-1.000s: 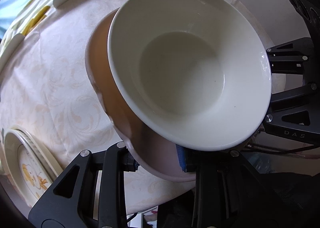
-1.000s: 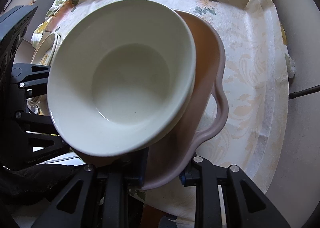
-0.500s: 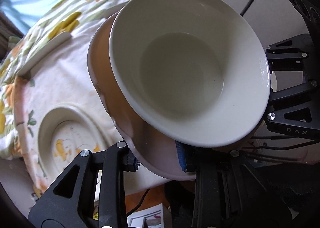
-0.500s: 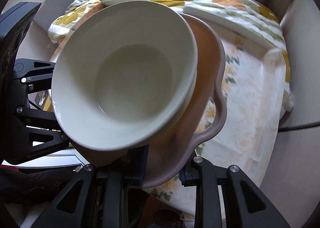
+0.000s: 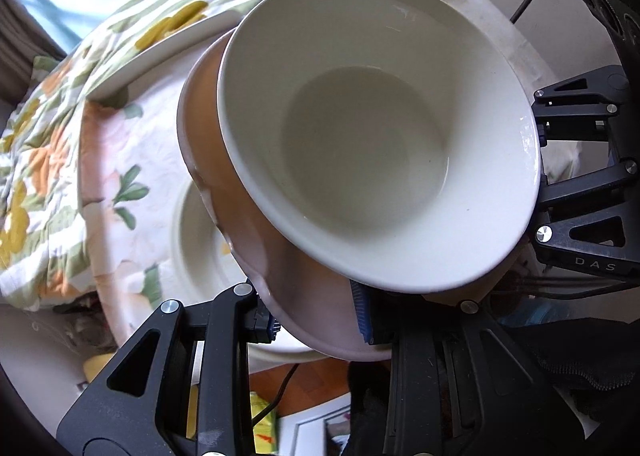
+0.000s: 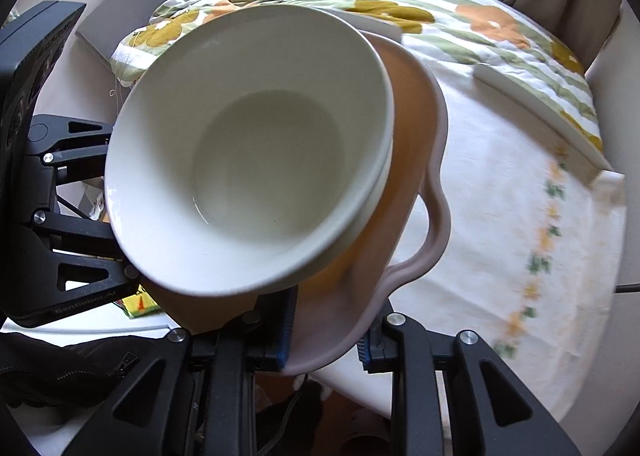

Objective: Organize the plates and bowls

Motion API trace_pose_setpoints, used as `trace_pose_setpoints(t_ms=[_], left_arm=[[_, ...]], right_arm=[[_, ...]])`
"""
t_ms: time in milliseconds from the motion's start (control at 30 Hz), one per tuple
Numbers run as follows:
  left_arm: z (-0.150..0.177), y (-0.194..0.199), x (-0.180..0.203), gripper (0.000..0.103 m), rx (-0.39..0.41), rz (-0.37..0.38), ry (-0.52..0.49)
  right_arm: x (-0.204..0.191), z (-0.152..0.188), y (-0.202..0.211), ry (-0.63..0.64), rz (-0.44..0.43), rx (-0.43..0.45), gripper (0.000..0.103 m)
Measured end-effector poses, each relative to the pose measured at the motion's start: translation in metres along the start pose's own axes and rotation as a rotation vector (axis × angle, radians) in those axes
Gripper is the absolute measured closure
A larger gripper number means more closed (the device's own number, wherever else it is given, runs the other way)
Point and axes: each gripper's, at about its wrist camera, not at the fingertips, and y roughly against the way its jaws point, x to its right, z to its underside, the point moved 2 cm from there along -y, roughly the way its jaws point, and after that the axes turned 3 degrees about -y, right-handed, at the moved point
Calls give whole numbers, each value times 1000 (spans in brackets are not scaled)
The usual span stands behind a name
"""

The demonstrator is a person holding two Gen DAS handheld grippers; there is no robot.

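- Two black grippers: the left gripper [image 5: 316, 326] and the right gripper [image 6: 326, 340].
- One pinkish plate [image 6: 420, 160] with a wavy rim.
- Two cream bowls [image 6: 248, 152], nested together.
- One patterned plate [image 5: 200, 240] on the table.
- One floral cloth [image 6: 460, 28].

Black tongs [image 5: 316, 320], blue pads [image 5: 362, 312]

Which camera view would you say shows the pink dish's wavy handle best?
The right wrist view: the pink dish's wavy handle curves out clear of the white bowl. The left wrist view shows only the dish's opposite rim; no handle shape is clear there.
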Motion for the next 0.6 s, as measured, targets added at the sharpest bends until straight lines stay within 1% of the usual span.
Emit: trace_pose_setpoints(t_ms=[67,100,267,400,467,500,600], left_arm=[[13,-5,-19,78,-12,9,-3],[6,-17,-30,78,-21,16,-5],[17,-38,-59,78,-49,51,-13],[23,-51,-69,78,-61,81,-7],[22,-55,-67,78,-63,91,-3],[20,-62,-76,78,-65,96,-1],[22,-66,-75,78,-70,110,12]], right_arm=[[-16,-7,-11,-11,-2,-5,80],[-23,-10,-17,-18,-3,-12,80],[-44,-16,-39,-48,-3,-44,80],[-52,-19,-51,-67,4,-62,80],[-53,-20,-56,-77,8,-67,80],[-53,-21,-58,-81,11,-68,80],[-51,-19,-61,-93,16,-72,80]])
